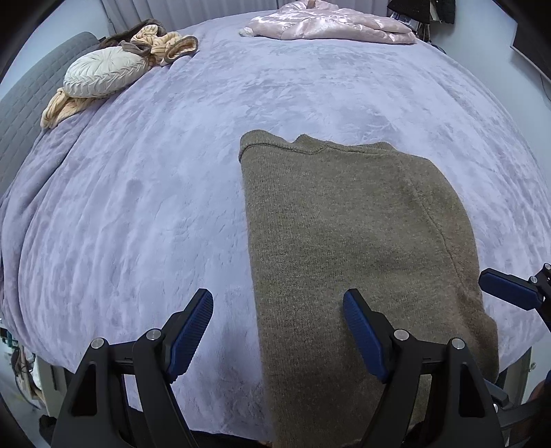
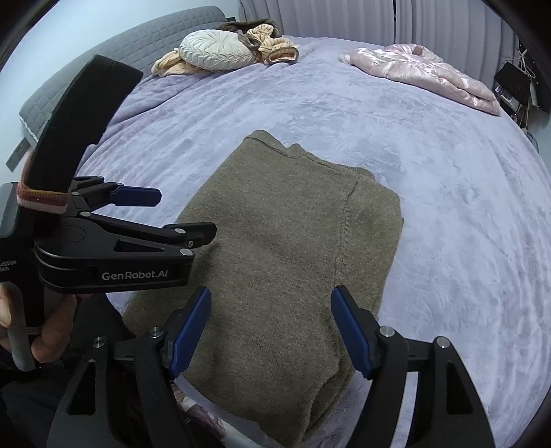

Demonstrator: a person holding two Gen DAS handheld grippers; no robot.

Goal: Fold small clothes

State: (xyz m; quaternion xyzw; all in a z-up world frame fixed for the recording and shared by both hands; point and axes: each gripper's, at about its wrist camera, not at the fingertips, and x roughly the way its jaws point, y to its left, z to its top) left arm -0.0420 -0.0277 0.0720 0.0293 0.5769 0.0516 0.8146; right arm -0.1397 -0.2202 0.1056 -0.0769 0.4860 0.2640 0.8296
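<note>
Down near the front edge of the bed, both claws hang with their blue pads spread wide and nothing between them. The left claw [image 1: 277,339] points steeply down; its left pad is over bare blanket and its right pad over the left part of the sweater [image 1: 358,248], with no fabric pinched. The right claw [image 2: 270,336] stands open above the near end of the sweater [image 2: 275,262], pads apart on either side of the knit and not pressing it. In the right wrist view the left claw [image 2: 172,213] shows from the side at the left, held by a hand [image 2: 38,331] low at the left edge.

The sweater is an olive-brown knit, lying flat and folded into a long rectangle on the near middle of the bed, its near end reaching the bed's front edge. A sleeve seam runs along its right side, and the neck edge lies at the far end.

Around it spreads the lilac plush blanket [image 1: 172,189]. At the far left sit a round pleated cushion [image 1: 103,72] and a heap of tan striped cloth [image 1: 165,43], against a grey quilted headboard [image 2: 103,44]. At the far right lies a shiny pink jacket [image 1: 330,22].
</note>
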